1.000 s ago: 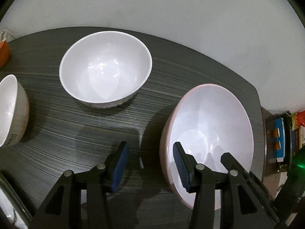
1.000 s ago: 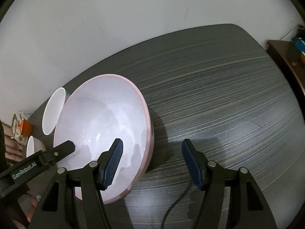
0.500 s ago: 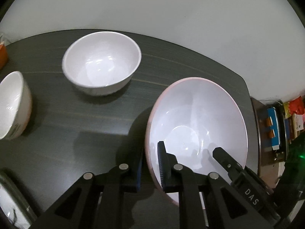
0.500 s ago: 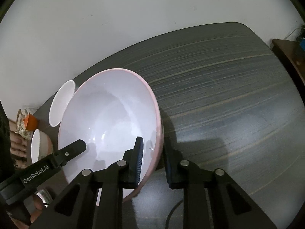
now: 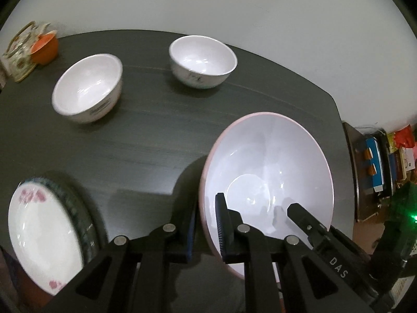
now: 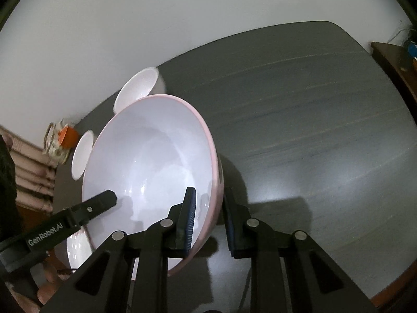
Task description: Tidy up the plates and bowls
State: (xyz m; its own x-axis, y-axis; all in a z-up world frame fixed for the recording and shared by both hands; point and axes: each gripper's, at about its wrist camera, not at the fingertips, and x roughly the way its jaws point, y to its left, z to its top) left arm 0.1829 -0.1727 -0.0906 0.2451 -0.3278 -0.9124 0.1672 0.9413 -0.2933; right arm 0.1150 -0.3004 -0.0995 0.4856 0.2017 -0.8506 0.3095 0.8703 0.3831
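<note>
Gripping the pink bowl from two sides, I have both grippers clamped on its rim. My left gripper pinches the near-left wall, one pad inside and one outside. My right gripper pinches the opposite wall the same way, its inner finger showing in the left view as a black bar reaching over the basin. The bowl is white inside, pink outside, and holds nothing; only reflections and the fingers' shadows lie in it. It sits tilted between the grippers above the dark table, casting a shadow beneath; I cannot tell whether its foot touches the top.

Farther back stand two white bowls, well apart from each other: one to the left with printing on its side, one nearer the wall with a small dark mark. Both are empty. At the near left lies a white plate with pink flowers on a dark-rimmed dish, nothing on it. An orange cup sits in the far left corner against a patterned box.
</note>
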